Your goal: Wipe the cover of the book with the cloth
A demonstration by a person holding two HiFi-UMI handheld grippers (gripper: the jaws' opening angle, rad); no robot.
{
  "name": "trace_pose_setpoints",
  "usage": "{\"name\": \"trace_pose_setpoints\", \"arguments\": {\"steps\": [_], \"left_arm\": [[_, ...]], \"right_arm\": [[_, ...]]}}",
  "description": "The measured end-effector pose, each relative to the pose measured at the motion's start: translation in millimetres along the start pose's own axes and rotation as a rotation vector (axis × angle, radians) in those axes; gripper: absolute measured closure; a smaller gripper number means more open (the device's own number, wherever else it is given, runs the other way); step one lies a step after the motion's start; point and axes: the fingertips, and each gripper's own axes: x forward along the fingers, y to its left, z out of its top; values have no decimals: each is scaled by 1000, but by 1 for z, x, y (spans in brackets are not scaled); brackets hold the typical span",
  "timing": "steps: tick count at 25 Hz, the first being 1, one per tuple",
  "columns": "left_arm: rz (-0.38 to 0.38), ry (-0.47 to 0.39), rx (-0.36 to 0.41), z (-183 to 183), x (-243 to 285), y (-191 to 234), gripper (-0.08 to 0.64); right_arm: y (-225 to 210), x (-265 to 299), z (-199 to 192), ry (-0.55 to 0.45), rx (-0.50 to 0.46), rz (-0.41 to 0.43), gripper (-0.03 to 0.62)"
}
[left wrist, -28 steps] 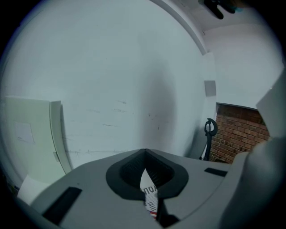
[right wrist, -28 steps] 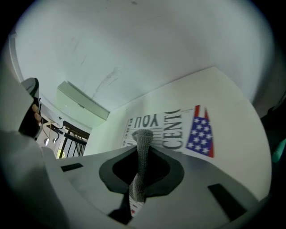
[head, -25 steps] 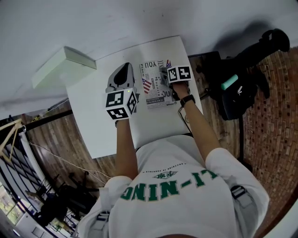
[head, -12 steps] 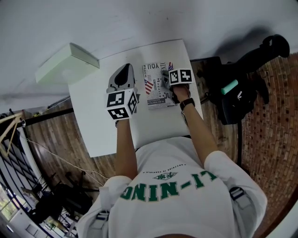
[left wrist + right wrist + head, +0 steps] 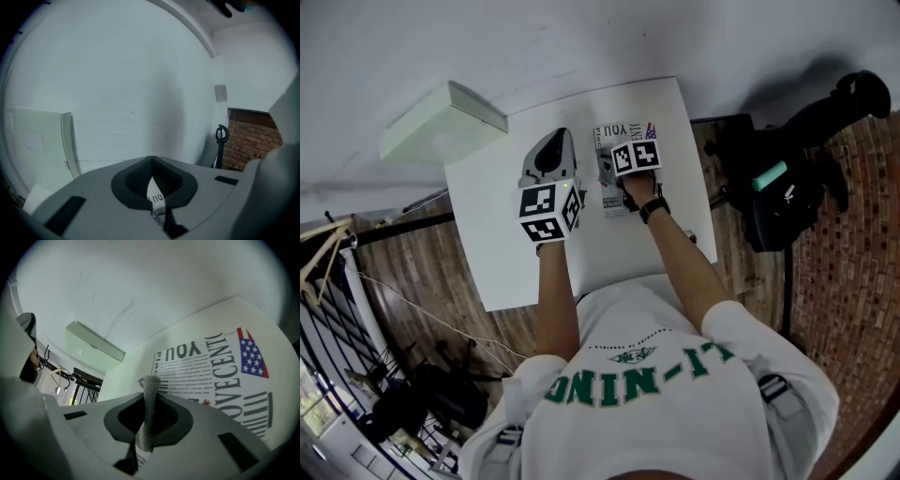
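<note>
at r claw (image 5: pixel 149 386), grey cloth (image 5: pixel 146 427) pinched, book (image 5: pixel 211 362) part-hidden

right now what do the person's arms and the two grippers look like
The left gripper and right gripper are light grey moulded shells with black-lined jaws; each carries a cube of black-and-white square markers. No cables show. The person wears a white short-sleeved T-shirt with green lettering and a black wristband on the right wrist.
</note>
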Motion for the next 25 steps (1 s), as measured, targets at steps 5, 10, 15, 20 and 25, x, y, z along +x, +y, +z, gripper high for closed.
{"name": "trace_pose_setpoints", "arguments": {"steps": [5, 10, 15, 20, 25], "left_arm": [[-19, -2, 2, 1, 6, -8, 552], [-34, -3, -2, -1, 9, -16, 552], [-45, -8, 1, 0, 8, -23, 552], [-27, -14, 2, 1, 1, -18, 552], [2, -13, -2, 0, -6, -6, 552]], "right_arm": [[-52, -40, 6, -55, 51, -84, 560], [-110, -88, 9, -120, 131, -171, 560], [-128, -102, 7, -134, 150, -219, 560], [-95, -88, 7, -113, 95, -185, 560], [-5, -31, -12, -20, -9, -26, 560]]}}
